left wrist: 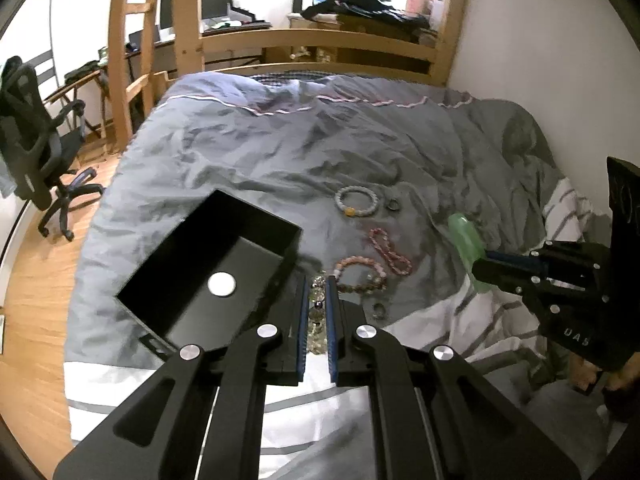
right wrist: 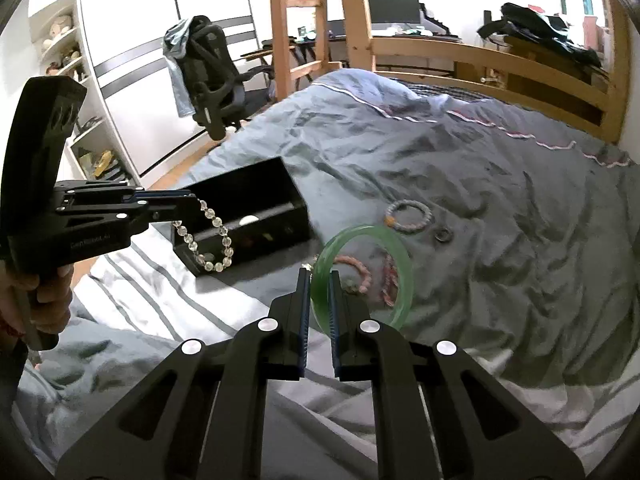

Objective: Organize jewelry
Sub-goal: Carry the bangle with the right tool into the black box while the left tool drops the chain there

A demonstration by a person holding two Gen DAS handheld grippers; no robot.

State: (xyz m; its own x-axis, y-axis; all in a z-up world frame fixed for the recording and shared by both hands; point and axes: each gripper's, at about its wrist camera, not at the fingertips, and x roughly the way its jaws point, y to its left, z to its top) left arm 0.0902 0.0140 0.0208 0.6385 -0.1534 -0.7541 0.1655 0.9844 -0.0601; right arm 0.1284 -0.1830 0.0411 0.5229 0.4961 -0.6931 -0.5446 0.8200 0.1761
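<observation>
My left gripper (left wrist: pixel 318 284) is shut on a clear bead bracelet (left wrist: pixel 316 314), which hangs from its tips in the right wrist view (right wrist: pixel 216 240). It is held above the bed, beside an open black box (left wrist: pixel 244 256) with a white disc on its floor. My right gripper (right wrist: pixel 320 276) is shut on a green bangle (right wrist: pixel 405 280), lifted over the loose jewelry. On the grey duvet lie a grey-white bracelet (left wrist: pixel 357 202), a dark ring (left wrist: pixel 393 204), a pink braided bracelet (left wrist: pixel 390 250), a pink bead bracelet (left wrist: pixel 360 276) and a small ring (left wrist: pixel 378 311).
A person's hand (right wrist: pixel 52 296) holds the left gripper's handle. A wooden bed frame (left wrist: pixel 320 38) stands at the far end and a white wall runs along the right. A black office chair (right wrist: pixel 212 76) and wood floor (left wrist: pixel 36 320) lie left of the bed.
</observation>
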